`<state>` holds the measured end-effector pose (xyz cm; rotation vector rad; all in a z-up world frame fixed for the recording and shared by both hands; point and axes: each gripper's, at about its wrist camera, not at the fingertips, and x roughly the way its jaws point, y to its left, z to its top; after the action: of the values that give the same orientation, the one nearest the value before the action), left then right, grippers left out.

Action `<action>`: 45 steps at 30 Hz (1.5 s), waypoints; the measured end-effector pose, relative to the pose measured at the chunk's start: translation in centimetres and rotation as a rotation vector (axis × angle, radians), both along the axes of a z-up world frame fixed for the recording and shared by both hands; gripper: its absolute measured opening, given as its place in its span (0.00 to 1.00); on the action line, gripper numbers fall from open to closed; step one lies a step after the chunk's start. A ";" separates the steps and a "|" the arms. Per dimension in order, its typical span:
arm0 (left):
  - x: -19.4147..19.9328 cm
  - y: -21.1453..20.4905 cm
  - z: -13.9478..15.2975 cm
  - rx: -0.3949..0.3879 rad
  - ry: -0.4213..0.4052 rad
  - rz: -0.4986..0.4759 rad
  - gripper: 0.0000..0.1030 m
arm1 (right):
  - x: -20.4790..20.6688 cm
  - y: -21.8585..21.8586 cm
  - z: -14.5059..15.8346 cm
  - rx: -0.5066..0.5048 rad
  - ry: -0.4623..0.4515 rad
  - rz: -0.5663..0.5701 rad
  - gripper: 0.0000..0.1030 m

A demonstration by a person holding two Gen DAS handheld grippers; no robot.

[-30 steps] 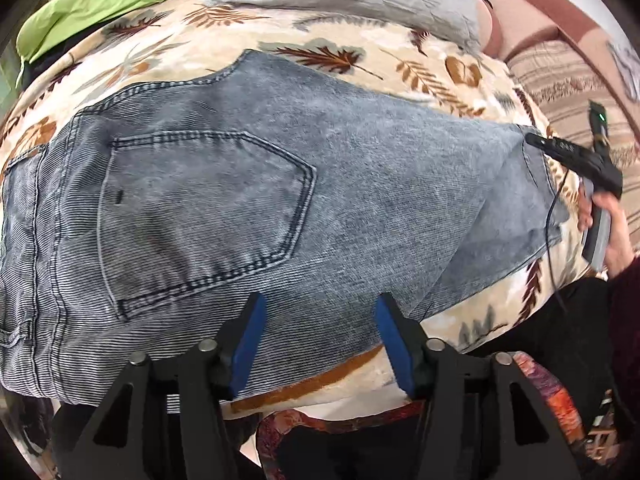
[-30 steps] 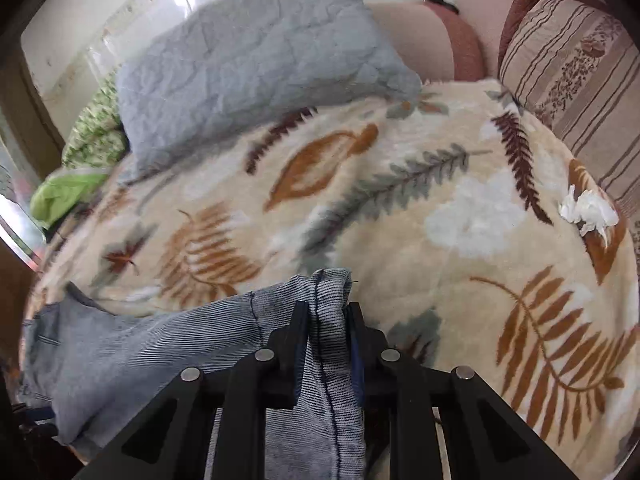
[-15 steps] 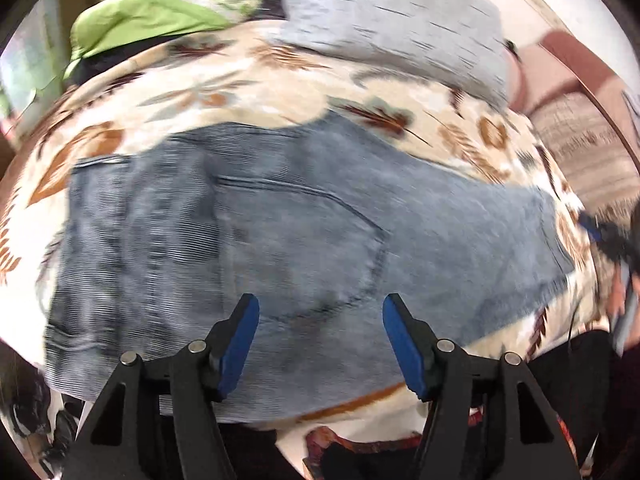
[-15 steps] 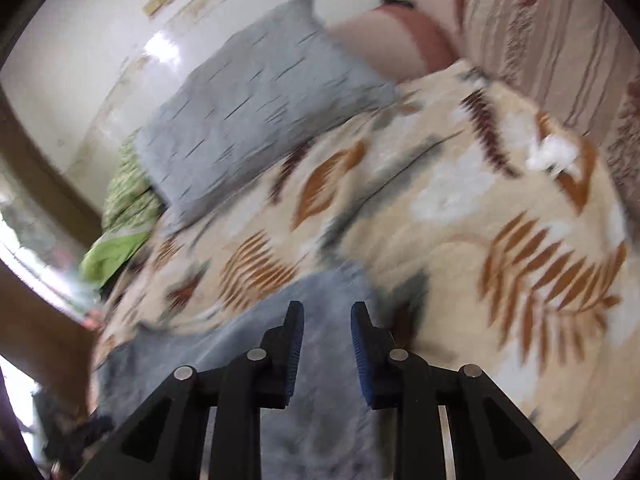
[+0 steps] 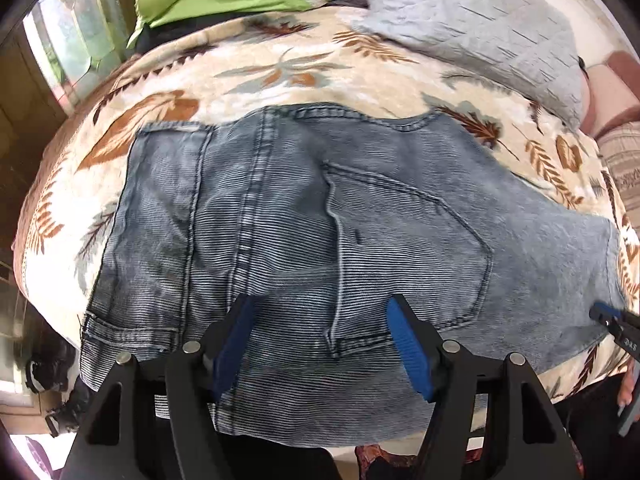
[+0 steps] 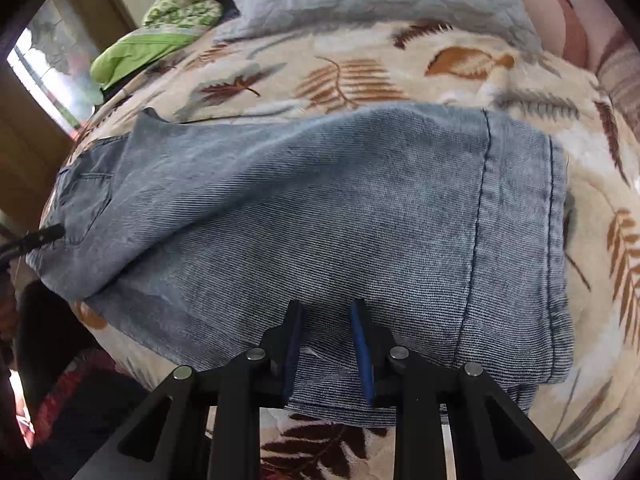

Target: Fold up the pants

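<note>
Currently the folded pants (image 5: 360, 240) lie flat on the leaf-print blanket (image 5: 280, 76). Left gripper (image 5: 320, 344): jaws opening above the denim, gripping nothing. Right gripper (image 6: 328, 344): jaws narrowly apart, empty.

Jeans (image 5: 304, 216) near edge hidden behind gripper fingers, lower frame; hand (image 5: 628, 384) cut off at right edge; window (image 6: 44, 64) view blurred.

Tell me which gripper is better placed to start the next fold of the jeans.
Probably the right gripper: it hangs over the folded legs near the hem end of the jeans, jaws empty. The left gripper, jaws opening and empty, sits over the back pocket, mid-panel.
</note>
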<state>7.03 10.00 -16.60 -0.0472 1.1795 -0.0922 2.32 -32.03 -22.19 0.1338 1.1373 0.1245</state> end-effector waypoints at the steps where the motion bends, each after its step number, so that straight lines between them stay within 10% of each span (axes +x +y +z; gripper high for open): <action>1: 0.1 0.5 0.1 -0.028 0.003 0.016 0.67 | 0.0 -0.4 0.1 0.021 0.017 -0.011 0.27; 6: 0.3 1.1 0.7 -0.017 -0.022 0.042 0.67 | -1.9 -0.8 1.7 0.137 -0.048 0.003 0.27; 9: 0.3 1.7 0.4 -0.043 -0.018 0.053 0.67 | -2.6 -0.6 1.5 0.404 -0.040 0.012 0.28; 20: -0.1 1.8 -0.6 -0.054 -0.028 0.037 0.71 | -3.3 -3.5 -5.9 0.898 0.023 -0.414 0.30; 31: -0.1 1.6 -1.0 -0.052 -0.034 0.024 0.74 | -2.3 -2.7 -5.1 0.860 -0.114 -0.435 0.36; 35: -0.1 1.4 -1.2 -0.049 -0.034 0.013 0.77 | -2.6 -2.8 -4.8 0.797 -0.126 -0.419 0.11; 45: 0.0 1.8 -1.3 -0.081 -0.031 0.011 0.78 | -4.0 -3.5 -1.1 0.501 -0.319 -0.446 0.04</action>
<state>6.99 11.80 -17.94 -0.1236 1.1438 -0.1307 -1.64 -35.49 -23.27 0.7809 0.7170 0.0286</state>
